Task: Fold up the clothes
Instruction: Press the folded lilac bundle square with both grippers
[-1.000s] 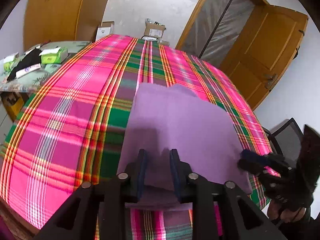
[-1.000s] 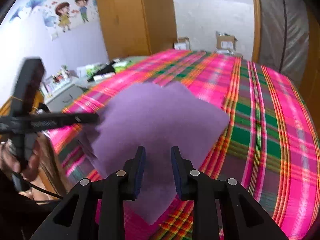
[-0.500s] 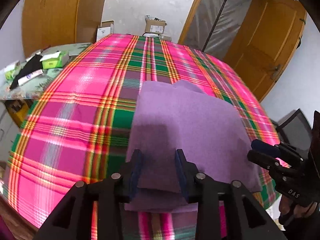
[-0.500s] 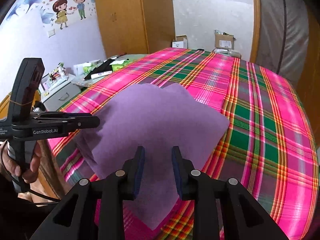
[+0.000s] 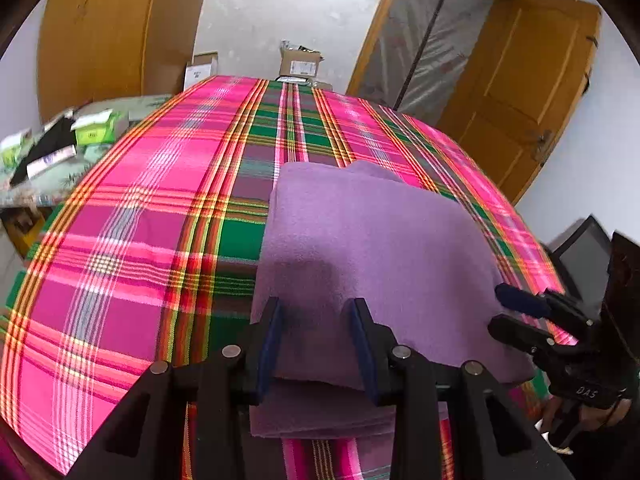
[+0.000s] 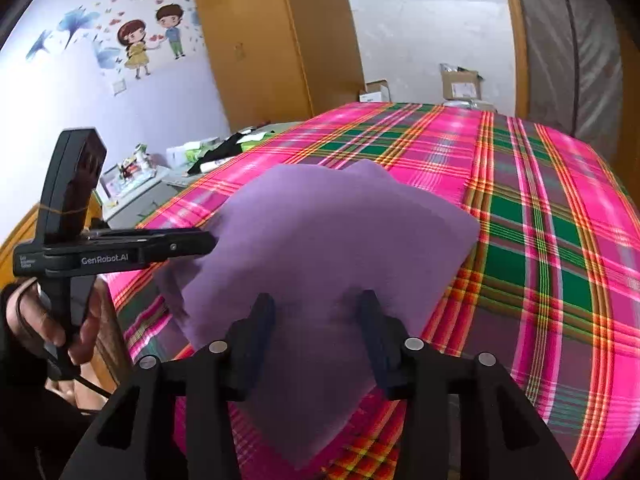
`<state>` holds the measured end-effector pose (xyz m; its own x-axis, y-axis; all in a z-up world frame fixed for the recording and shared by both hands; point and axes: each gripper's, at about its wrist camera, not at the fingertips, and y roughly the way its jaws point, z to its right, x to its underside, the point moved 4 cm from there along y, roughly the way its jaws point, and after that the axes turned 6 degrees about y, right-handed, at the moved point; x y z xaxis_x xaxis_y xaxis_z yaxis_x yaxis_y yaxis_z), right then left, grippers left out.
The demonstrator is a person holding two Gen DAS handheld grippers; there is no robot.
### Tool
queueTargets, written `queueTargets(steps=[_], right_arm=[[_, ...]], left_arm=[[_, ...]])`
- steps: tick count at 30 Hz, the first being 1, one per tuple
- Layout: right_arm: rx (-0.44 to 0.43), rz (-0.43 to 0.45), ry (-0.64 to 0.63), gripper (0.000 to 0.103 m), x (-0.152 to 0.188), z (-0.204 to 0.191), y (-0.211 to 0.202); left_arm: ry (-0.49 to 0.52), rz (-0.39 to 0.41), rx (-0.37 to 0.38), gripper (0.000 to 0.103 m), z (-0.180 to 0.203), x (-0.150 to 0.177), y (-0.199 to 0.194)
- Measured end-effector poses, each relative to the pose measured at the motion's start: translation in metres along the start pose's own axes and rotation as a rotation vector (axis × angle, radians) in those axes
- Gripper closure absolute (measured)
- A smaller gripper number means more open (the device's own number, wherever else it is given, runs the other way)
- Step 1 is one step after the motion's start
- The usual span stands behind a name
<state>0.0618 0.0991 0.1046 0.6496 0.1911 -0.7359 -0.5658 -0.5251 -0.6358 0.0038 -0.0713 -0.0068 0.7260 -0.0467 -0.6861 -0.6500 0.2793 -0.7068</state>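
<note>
The folded purple cloth point(image 5: 372, 256) lies on the plaid-covered surface point(image 5: 132, 248), near its front edge. Both tongs stand spread above it – the left tongs point(image 5: 316, 344) pinching nothing, the right tongs point(image 6: 316, 336) having just opened wider, nothing pressed between them.

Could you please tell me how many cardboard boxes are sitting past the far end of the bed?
2: a white box beside the wooden wardrobe, and a brown box to its right, near the doorway. The bed may hide others.

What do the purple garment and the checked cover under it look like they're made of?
Purple garment: probably fleece or brushed knit, with a matte, fuzzy surface, no visible weave and soft thick folds. Checked cover: apparently thin woven cloth, maybe cotton or synthetic, with crisp plaid stripes and a slight sheen.
</note>
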Motion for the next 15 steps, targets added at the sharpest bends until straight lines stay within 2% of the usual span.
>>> queueTargets(steps=[7, 15], right_arm=[[0.013, -0.036, 0.0, 0.057, -0.0036, -0.002, 0.0015], [0.028, -0.016, -0.014, 0.057, -0.0079, -0.004, -0.0046]], left_arm=[[0.037, 0.015, -0.01, 0.067, 0.0016, 0.0015, 0.0007], [0.052, 0.026, -0.006, 0.067, 0.0017, 0.0013, 0.0004]])
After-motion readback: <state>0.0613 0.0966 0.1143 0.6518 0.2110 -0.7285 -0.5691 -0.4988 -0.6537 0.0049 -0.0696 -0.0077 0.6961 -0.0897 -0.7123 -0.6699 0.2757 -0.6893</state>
